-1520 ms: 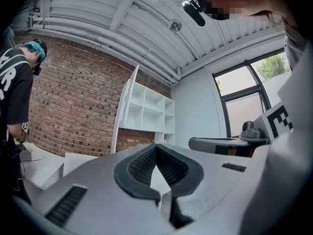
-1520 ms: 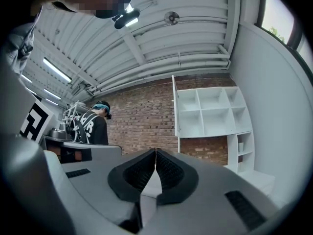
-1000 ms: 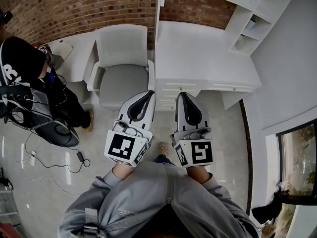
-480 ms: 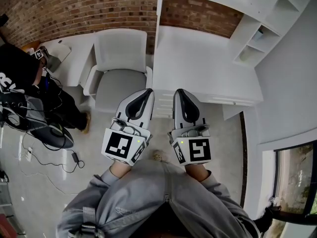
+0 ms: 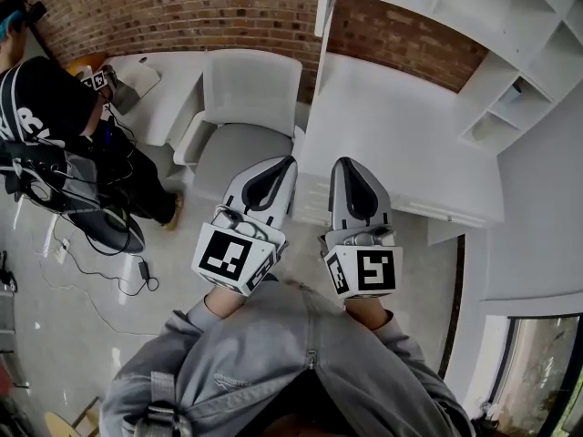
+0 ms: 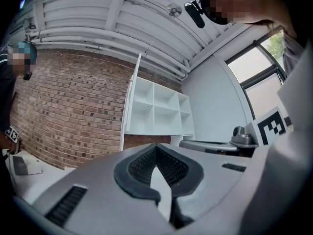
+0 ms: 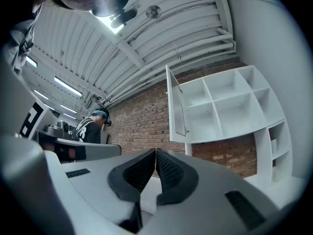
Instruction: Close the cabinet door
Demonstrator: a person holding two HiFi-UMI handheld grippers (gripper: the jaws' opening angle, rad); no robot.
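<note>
Left gripper and right gripper sat side by side, low in middle. Both pointed toward white desk. Jaws together on each, nothing between. Square marker cube at back of each. Grey sweater at bottom. Cabinet door stood open, seen edge-on, above desk's left end. White shelves at right. Grey chair just left of desk. Brick wall behind. Person in black at far left. Cables lay on floor.
</note>
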